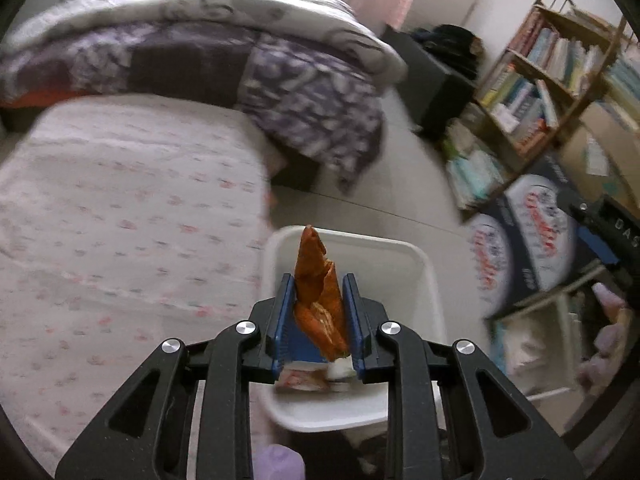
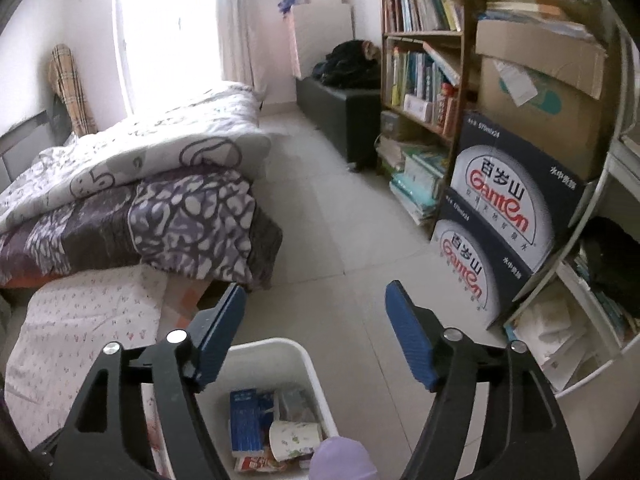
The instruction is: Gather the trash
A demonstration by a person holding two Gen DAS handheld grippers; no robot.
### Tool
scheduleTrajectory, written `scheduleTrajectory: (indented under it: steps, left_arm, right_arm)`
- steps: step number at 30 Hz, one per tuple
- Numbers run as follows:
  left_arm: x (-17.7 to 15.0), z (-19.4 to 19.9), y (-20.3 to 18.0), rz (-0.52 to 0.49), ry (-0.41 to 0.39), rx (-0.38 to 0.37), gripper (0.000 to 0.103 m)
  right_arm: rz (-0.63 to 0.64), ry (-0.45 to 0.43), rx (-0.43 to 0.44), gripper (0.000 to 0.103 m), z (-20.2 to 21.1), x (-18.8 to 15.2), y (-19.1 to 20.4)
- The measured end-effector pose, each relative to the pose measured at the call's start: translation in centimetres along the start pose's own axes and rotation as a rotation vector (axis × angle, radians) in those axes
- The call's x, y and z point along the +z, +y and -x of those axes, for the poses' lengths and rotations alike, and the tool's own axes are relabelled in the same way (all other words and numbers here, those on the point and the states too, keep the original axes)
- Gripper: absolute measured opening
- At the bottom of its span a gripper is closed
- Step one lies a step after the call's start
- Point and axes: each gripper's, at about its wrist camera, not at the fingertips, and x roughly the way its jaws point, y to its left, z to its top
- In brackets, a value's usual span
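The left gripper points forward and somewhat downward, its two blue-padded fingers drawn close together and nearly parallel, pinching a crumpled orange wrapper that stands up between them and pokes out past the tips. The black linkage arms behind the fingers are folded inward. The right gripper also tilts downward, but its jaws are spread wide, the blue pads angled outward with nothing between them. A lilac-gloved fingertip shows at the bottom edge of the right wrist view.
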Motion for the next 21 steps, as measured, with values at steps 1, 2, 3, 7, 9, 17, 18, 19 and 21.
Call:
scheduleTrajectory:
  steps: [1, 2, 3, 7, 9, 17, 18, 19, 21]
  left_arm:
    - [-0.1, 0.6, -0.1, -0.002, -0.022, -0.005, 0.039]
    - [-0.1, 0.7, -0.1, -0.005, -0.024, -0.005, 0.055]
    - [-0.1, 0.9, -0.1, -0.008, -0.031, -0.002, 0.069]
    - [-0.2, 4.0, 0.6, -0.059, -0.121, 0.158, 0.080]
    - [-0.3, 5.6, 1.1, -0.066, -0.182, 0.232, 0.085]
    - [-2.8, 12.6, 2.4, -0.105, -0.486, 0.566, 0.096]
    - [-3.1, 13.0, 2.6, -0.106, -0.507, 0.586, 0.096]
    - [-3.8, 14.2, 2.9, -0.108, -0.560, 0.634, 0.096]
    - [-3.9, 15.4, 3.9, -0.094, -0.583, 0.656, 0.096]
  right_arm:
    - [0.000, -0.013, 0.005, 0.077, 0.3, 0.0, 0.2]
    - [0.003, -0.026, 0.012, 0.078, 0.8, -0.1, 0.7]
    - [0.006, -0.037, 0.018, 0.079, 1.2, -0.1, 1.0]
    - [0.021, -0.086, 0.051, 0.088, 3.0, -0.6, 3.3]
    - [0.026, -0.121, 0.070, 0.094, 4.3, -1.1, 4.8]
    - [0.079, -0.141, 0.188, 0.096, 7.6, -3.5, 10.9]
    - [0.094, -0.143, 0.196, 0.096, 7.9, -3.8, 11.7]
    - [0.114, -0.146, 0.200, 0.096, 8.2, -4.3, 12.6]
    - [0.152, -0.150, 0.213, 0.096, 8.8, -5.1, 14.3]
